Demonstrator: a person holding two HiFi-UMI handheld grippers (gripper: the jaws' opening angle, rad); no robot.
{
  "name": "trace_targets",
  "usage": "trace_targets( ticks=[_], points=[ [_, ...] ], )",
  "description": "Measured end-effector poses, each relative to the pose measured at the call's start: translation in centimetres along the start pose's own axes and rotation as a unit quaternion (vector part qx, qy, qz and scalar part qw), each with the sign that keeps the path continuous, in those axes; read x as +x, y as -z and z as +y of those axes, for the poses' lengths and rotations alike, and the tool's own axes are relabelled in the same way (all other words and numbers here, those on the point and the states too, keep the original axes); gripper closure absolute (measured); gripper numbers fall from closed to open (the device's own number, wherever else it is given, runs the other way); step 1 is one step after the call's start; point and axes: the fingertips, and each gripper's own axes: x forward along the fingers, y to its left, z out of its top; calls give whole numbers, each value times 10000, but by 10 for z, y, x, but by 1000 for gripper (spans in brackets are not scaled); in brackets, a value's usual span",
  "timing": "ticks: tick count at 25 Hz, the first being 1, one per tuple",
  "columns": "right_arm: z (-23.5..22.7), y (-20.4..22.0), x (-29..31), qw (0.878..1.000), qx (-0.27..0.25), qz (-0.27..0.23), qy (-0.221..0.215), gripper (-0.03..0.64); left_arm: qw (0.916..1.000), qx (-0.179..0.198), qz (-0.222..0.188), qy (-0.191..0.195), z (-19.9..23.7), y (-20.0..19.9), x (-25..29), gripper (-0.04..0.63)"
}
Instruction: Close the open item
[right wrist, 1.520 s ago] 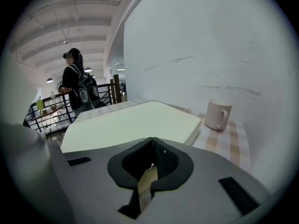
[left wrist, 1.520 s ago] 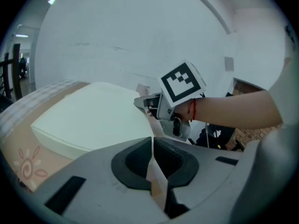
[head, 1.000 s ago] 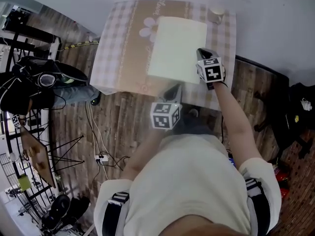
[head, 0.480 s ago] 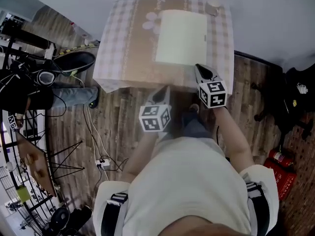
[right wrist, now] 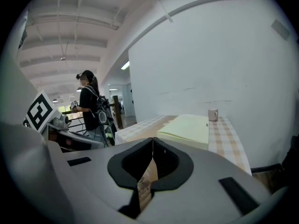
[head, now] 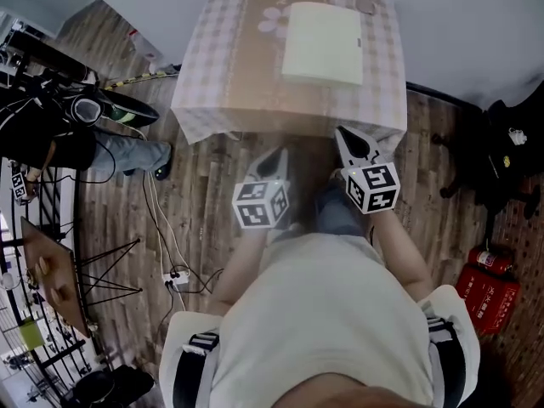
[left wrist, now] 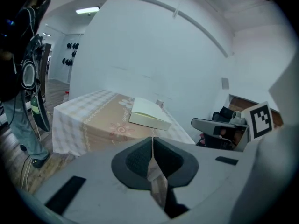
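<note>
Two grippers are in play, one in each hand, and both hang over the wooden floor (head: 212, 219) just short of the table's near edge, touching nothing. Left gripper (head: 274, 155): its own view shows the two jaws pressed together with nothing between them. Right gripper (head: 347, 136): its view shows the same, jaws closed on each other and empty. The two sit side by side in front of the person's body, both pointing toward the table.

One table (head: 229, 66) stands against the white wall, covered by one checked cloth with a tan band and flower prints. One pale yellow box (head: 323, 31) lies on it, toward the far right part of the top, flat, with its lid down. It is well apart from both grippers. One small cup (head: 367, 3) stands near the far right corner of the table, just beyond the box.

One bystander (right wrist: 88, 104) in a dark top stands off to the left of the table. One red fire extinguisher (head: 489, 286) lies on the floor at the right.
</note>
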Motion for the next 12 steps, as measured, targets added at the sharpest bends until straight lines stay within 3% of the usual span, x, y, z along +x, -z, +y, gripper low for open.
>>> trace_targets(
  ticks=[6, 12],
  points=[
    [47, -1, -39, 9994, -303, -130, -122, 615, 9998, -17, -175, -41, -2, 10, -49, 583],
    [81, 4, -65, 9988, -290, -274, -297, 615, 9992, 121, -387, -31, -5, 16, -86, 583]
  ],
)
